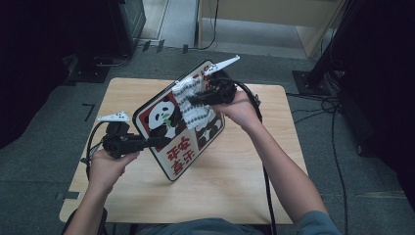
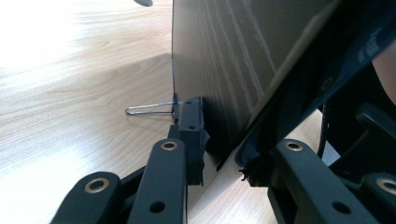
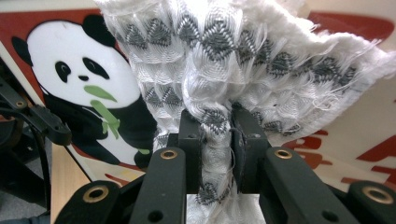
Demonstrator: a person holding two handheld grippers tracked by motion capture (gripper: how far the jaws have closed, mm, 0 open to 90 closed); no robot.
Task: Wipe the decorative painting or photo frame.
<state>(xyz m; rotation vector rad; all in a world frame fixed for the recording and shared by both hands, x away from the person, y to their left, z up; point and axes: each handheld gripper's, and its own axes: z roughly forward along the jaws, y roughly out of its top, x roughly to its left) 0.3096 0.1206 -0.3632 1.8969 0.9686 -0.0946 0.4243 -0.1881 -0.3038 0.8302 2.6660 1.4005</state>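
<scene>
A board [image 1: 178, 155] printed with pandas and red characters stands tilted on one edge on the wooden table [image 1: 235, 181]. My left gripper [image 1: 154, 142] is shut on its lower left edge; in the left gripper view the jaws [image 2: 219, 135] clamp the board's dark wood-grain back [image 2: 224, 56], beside a thin wire stand [image 2: 149, 109]. My right gripper [image 1: 193, 100] is shut on a white cloth [image 1: 195, 115] with grey diamond patterns, which lies against the board's face. The right gripper view has its pads [image 3: 215, 123] pinching a bunched fold of the cloth [image 3: 233, 51] in front of the panda picture [image 3: 70, 60].
The table's near half lies in front of the board. Grey carpet surrounds the table. Dark equipment stands at the left and right, cables [image 1: 337, 147] run along the floor at the right, and a pale wooden cabinet [image 1: 274, 14] is at the back.
</scene>
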